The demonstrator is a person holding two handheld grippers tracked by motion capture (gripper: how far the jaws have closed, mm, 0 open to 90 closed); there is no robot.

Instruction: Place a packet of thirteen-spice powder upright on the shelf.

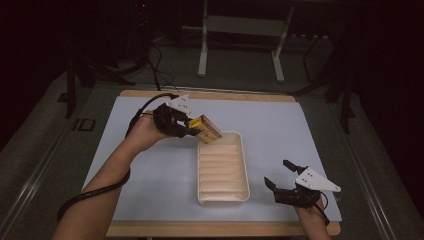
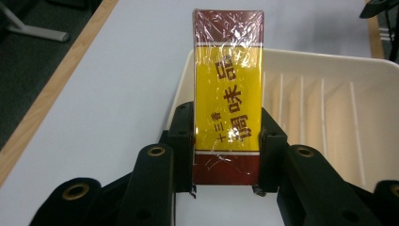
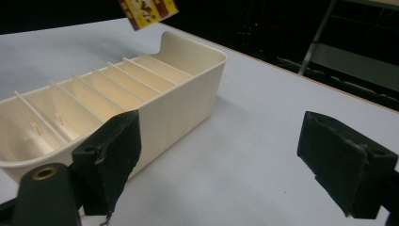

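Note:
A yellow and dark red box [image 1: 206, 129] wrapped in clear film hangs in the air at the far left corner of a cream divided tray [image 1: 244, 165]. My left gripper [image 1: 186, 126] is shut on the box [image 2: 228, 94], its jaws clamping the two long sides near the lower end. The tray [image 2: 376, 66] lies just beyond and to the right of the box there. My right gripper [image 1: 281, 174] rests open on the table to the right of the tray's near end, nothing between its fingers [image 3: 110, 155]. The tray [image 3: 188, 101] and the box's corner [image 3: 148, 10] show ahead of it.
A light blue mat [image 1: 280, 120] covers the wooden table [image 1: 210, 95]. Thin dividers split the tray into several narrow slots. A white metal stand [image 1: 240, 30] stands on the floor beyond the table. Open mat lies left and right of the tray.

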